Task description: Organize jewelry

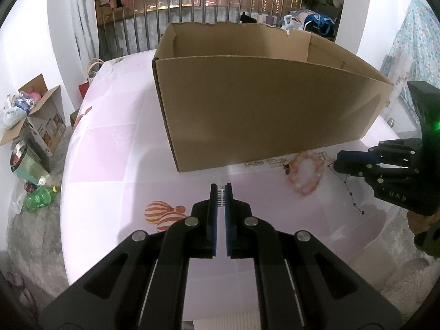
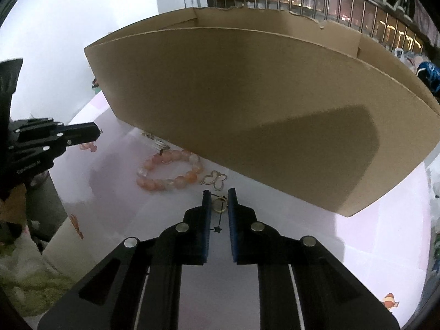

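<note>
A large open cardboard box [image 1: 261, 99] stands on the pink table; it also fills the right wrist view [image 2: 261, 104]. In front of it lie a pink bead bracelet [image 1: 306, 174] [image 2: 167, 172], small silver clips [image 1: 254, 163], a butterfly pendant [image 2: 216, 180] and a thin chain with dark stars [image 1: 354, 200]. My left gripper [image 1: 220, 192] is shut on a small clear comb-like clip [image 1: 220, 194], above the table. My right gripper [image 2: 219, 202] is narrowly open around a gold ring [image 2: 219, 206] on the chain [image 2: 218, 224], right of the bracelet.
The pink tablecloth [image 1: 123, 148] has printed cartoon figures [image 1: 165, 214]. On the floor to the left are an open carton [image 1: 35, 118], a green bottle [image 1: 38, 199] and bags. A metal railing [image 1: 192, 8] with hanging clothes stands behind the table.
</note>
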`<state>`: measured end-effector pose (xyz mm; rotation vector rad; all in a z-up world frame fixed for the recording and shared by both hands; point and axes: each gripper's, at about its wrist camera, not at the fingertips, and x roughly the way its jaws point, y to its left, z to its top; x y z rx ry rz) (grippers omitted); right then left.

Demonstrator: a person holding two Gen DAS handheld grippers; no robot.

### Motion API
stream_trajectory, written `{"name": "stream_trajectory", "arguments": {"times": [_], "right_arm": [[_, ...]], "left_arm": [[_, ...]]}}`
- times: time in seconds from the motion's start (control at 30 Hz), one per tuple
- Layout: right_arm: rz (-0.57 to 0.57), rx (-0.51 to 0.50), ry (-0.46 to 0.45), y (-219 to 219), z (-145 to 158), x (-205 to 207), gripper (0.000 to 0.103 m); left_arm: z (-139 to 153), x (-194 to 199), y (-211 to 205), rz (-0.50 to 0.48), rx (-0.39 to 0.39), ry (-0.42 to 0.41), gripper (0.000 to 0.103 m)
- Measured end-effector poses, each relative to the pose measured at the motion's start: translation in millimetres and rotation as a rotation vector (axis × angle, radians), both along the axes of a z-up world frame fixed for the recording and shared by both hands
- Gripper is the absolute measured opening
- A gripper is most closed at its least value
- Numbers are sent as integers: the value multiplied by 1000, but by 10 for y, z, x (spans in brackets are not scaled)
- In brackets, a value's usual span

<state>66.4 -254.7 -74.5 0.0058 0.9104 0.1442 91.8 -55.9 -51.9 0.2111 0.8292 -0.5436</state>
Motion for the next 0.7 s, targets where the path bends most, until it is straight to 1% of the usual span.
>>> {"name": "stream_trajectory", "arguments": {"times": [0.33, 0.37, 0.7], "right_arm": [[2, 11, 5, -4, -6, 23, 12], [2, 9, 4, -3, -6, 23, 10], [-6, 8, -28, 4, 56, -58, 10]], "left_arm": [[0, 1, 7, 2, 3, -3, 4], [-2, 4, 9, 2, 3, -3, 4], [43, -30, 22, -1, -1, -18, 4]]}}
